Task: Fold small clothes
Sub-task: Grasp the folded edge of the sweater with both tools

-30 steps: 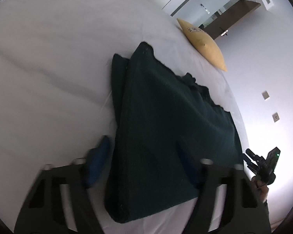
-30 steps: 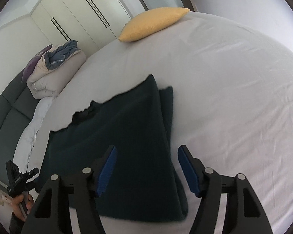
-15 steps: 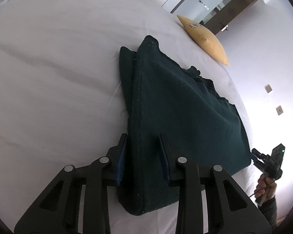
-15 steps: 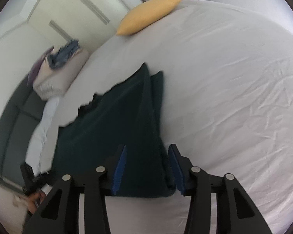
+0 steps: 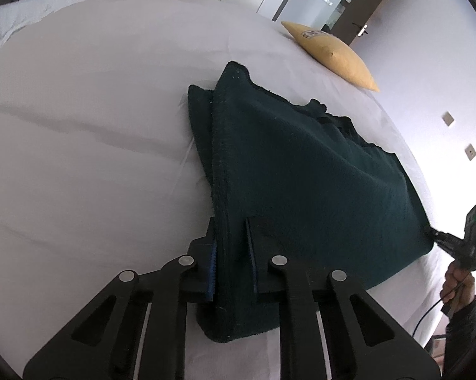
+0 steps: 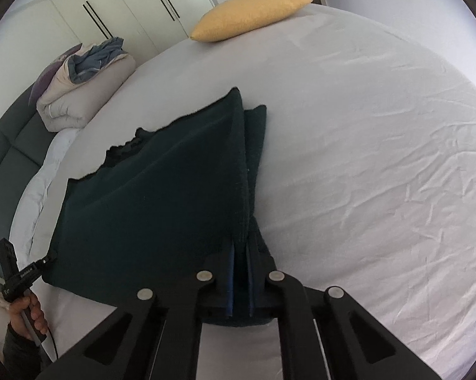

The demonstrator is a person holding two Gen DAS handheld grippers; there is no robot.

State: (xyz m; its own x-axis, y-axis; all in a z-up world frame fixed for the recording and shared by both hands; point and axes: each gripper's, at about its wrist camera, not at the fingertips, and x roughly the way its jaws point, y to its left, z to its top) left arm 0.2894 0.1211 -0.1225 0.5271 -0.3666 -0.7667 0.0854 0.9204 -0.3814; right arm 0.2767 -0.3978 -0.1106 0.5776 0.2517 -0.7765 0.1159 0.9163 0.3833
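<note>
Both grippers have closed since the earlier frame: I observe my left gripper (image 5: 231, 247) and right gripper (image 6: 240, 272) pinching opposite near corners of the dark green garment (image 5: 301, 171) on the bed (image 5: 79, 126).

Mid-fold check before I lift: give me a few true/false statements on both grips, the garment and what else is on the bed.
1. The left gripper is shut on the near edge of the dark green garment. True.
2. The right gripper hangs open above the garment. False: its jaws are pinched on the garment's near corner.
3. The garment is spread out in a single layer. False: a second folded layer shows along one side edge.
4. A yellow pillow lies at the far side of the bed, apart from the garment. True.
5. The bundled duvet lies on top of the garment. False: it sits off to the side, not touching it.
</note>
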